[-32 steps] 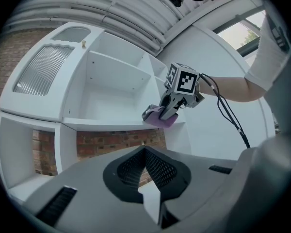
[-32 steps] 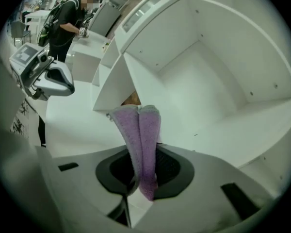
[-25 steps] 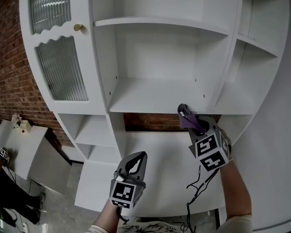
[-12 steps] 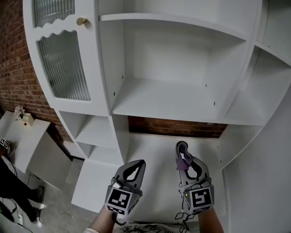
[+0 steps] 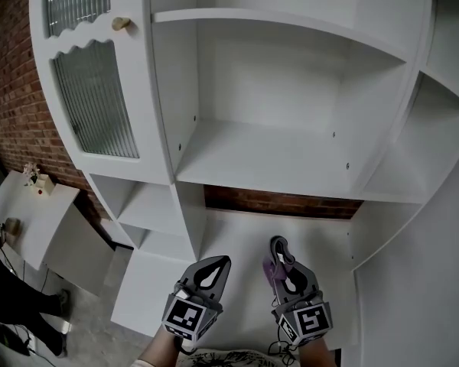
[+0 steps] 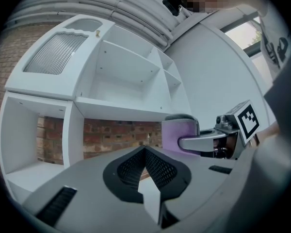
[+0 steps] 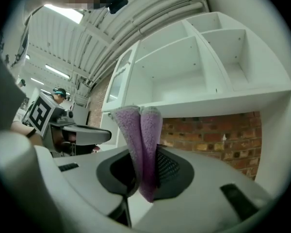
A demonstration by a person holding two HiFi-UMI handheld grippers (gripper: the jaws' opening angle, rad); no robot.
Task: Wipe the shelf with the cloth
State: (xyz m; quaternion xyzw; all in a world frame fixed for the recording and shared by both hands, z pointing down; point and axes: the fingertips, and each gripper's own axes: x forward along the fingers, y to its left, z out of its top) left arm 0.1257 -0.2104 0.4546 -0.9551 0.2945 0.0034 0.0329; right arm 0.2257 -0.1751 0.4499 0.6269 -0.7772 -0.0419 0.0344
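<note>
Your white shelf [image 5: 268, 155] is bare, with nothing touching it. Wiping looks either finished or not started, and I can't tell which. Both grippers hang low, well below its front edge. Your left gripper [image 5: 214, 262] is closed on nothing. Your right gripper [image 5: 279, 245] clamps the folded purple cloth [image 7: 144, 140]. Its long axis runs along the jaws, with the fold poking up toward the shelf.
</note>
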